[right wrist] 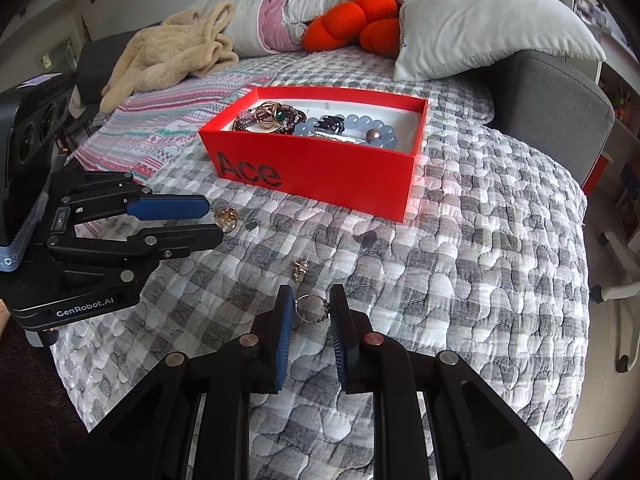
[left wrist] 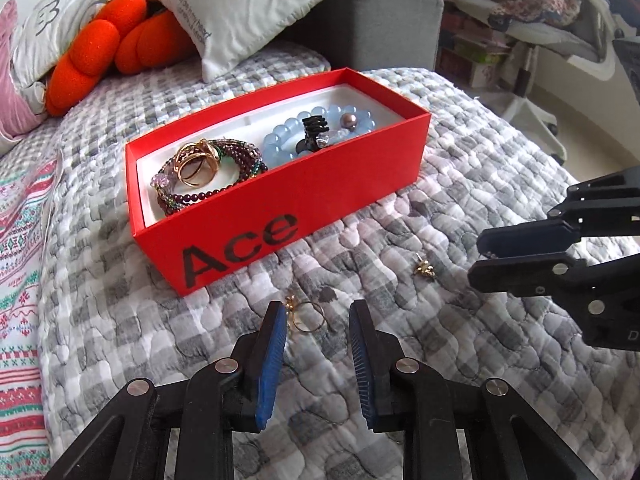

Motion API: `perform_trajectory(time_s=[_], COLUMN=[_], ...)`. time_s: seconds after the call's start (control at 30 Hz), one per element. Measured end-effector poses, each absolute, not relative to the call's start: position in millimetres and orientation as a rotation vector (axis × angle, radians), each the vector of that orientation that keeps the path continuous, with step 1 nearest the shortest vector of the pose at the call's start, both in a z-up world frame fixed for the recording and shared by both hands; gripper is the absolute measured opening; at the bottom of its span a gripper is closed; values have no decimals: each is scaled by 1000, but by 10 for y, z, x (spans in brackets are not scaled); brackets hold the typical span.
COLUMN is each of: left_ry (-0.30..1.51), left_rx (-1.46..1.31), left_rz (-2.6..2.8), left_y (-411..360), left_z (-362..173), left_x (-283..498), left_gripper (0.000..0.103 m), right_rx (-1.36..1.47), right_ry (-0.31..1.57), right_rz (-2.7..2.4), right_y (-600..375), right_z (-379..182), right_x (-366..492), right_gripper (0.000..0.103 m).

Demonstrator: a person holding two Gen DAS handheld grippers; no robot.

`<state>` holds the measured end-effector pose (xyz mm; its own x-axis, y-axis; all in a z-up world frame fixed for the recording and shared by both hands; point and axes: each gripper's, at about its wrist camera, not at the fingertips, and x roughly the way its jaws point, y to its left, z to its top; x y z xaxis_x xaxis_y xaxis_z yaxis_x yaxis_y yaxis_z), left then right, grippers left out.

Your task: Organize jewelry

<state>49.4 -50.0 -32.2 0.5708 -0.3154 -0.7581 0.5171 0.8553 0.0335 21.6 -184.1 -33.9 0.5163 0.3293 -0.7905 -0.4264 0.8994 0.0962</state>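
Grey-checked quilt [left wrist: 400, 220] is covering the bed, with white pillows and an orange plush [left wrist: 100, 44] sitting at the back. Red "Ace" box [left wrist: 320, 184] is lying on the quilt, open on top, its long axis running diagonally from near-left to far-right in the left wrist view, with the lettered long side facing the cameras. Inside: a dark beaded bracelet [left wrist: 224, 168] with gold rings [left wrist: 198, 164] lying on it at the "Ace" end, a pale blue bead bracelet [left wrist: 280, 136] with a black clip [left wrist: 314, 132] at the other.

Left tongs [left wrist: 318, 320] are sitting released, blue pads apart, with a gold ring [left wrist: 306, 316] lying flat on the quilt between the tips. Right tongs [right wrist: 312, 306] are also parted, bracketing a thin silver ring [right wrist: 310, 309]; can't tell whether the pads are touching it.

Only the right wrist view is showing the silver ring and the beige throw [right wrist: 172, 52]. Both views are showing the gold stud earring [left wrist: 425, 270] lying loose between the two tongs.
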Motion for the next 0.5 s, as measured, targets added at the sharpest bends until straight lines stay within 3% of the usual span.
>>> perform_trajectory(time_s=[0.33, 0.5], left_ry=[839, 849], left_rx=[372, 355], left_rz=[-504, -493], left_y=[-615, -613], left_z=[-466, -460], left_x=[582, 600], left_gripper=[30, 19], right_rx=[-108, -102], right_ry=[927, 922], right_rz=[451, 448], right_y=[-1919, -1923], right_z=[-336, -321], right_x=[223, 230], right_gripper=[20, 20])
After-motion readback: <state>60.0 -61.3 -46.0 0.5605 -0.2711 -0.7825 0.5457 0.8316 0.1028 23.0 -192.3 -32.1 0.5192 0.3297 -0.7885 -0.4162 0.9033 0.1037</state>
